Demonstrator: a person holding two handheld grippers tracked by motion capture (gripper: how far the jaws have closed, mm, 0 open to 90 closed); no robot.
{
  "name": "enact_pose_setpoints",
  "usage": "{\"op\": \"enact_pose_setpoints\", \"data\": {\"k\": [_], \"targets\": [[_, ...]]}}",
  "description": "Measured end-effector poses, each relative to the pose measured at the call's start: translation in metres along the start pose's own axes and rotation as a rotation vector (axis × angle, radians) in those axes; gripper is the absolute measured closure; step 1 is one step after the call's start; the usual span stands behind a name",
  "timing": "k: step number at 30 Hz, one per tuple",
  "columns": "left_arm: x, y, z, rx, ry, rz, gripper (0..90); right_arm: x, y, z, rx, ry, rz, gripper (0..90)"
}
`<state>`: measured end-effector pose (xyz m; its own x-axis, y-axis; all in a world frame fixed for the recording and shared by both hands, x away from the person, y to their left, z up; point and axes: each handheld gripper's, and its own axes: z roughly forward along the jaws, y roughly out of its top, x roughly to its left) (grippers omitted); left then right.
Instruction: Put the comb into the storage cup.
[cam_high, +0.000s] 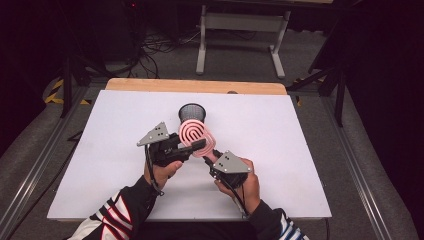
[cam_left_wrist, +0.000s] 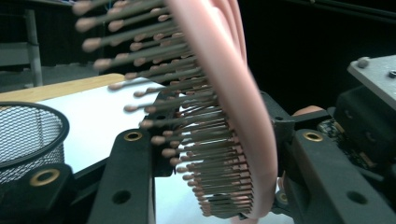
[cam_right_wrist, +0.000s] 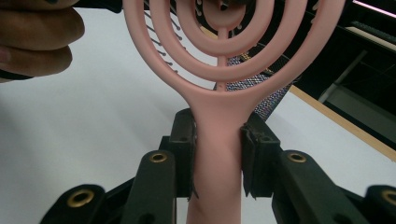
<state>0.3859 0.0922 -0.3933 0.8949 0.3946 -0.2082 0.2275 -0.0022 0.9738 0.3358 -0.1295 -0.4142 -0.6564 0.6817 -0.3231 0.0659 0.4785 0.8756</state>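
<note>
A: What is the pink object?

B: A plastic hairbrush with an oval head of concentric open loops and dense ball-tipped bristles, held above the white bench, just in front of a black wire-mesh cup.

A: How is it held?

B: The right tool is clamped on the smooth handle. The left tool straddles the head, one jaw among the bristles, one behind the back; whether it squeezes cannot be told.

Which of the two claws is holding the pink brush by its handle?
The right claw: its jaws pinch the pink brush at its handle. The left claw grips the brush head instead.
</note>
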Motion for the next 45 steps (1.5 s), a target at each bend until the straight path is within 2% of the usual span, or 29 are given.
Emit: {"op": "enact_pose_setpoints", "data": {"k": [4, 6, 8, 18, 22, 28, 33, 37, 39, 45], "targets": [[-0.005, 0.001, 0.001, 0.003, -0.007, 0.036, 61.7, -0.001, -0.001, 0.001, 0.002, 0.016, 0.016, 69.3], [-0.007, 0.002, 0.002, 0.006, 0.005, 0.055, 62.1, -0.001, -0.001, 0.001, 0.001, 0.023, 0.022, 69.5], [-0.007, 0.003, 0.002, 0.007, -0.003, 0.054, 62.1, -0.001, -0.001, 0.001, 0.005, 0.036, 0.022, 69.0], [-0.009, 0.01, -0.002, -0.004, 0.016, 0.094, 62.2, -0.005, -0.002, 0.0, -0.008, 0.051, 0.046, 63.9], [-0.006, 0.011, -0.006, -0.006, 0.031, 0.093, 62.2, -0.006, -0.003, -0.001, -0.01, 0.054, 0.057, 61.4], [-0.002, 0.012, -0.013, -0.014, 0.05, 0.088, 62.2, -0.011, -0.003, -0.005, -0.037, 0.066, 0.077, 53.1], [0.0, 0.012, -0.018, -0.012, 0.062, 0.096, 62.2, -0.014, -0.003, -0.01, -0.063, 0.073, 0.068, 48.2], [0.002, 0.012, -0.022, -0.013, 0.068, 0.084, 62.2, -0.017, -0.003, -0.015, -0.082, 0.06, 0.057, 43.7], [0.003, 0.013, -0.024, -0.013, 0.076, 0.094, 62.2, -0.02, -0.003, -0.017, -0.091, 0.06, 0.06, 39.4], [0.005, 0.015, -0.031, -0.023, 0.088, 0.084, 62.2, -0.03, -0.005, -0.026, -0.117, 0.027, 0.08, 31.1]]}}
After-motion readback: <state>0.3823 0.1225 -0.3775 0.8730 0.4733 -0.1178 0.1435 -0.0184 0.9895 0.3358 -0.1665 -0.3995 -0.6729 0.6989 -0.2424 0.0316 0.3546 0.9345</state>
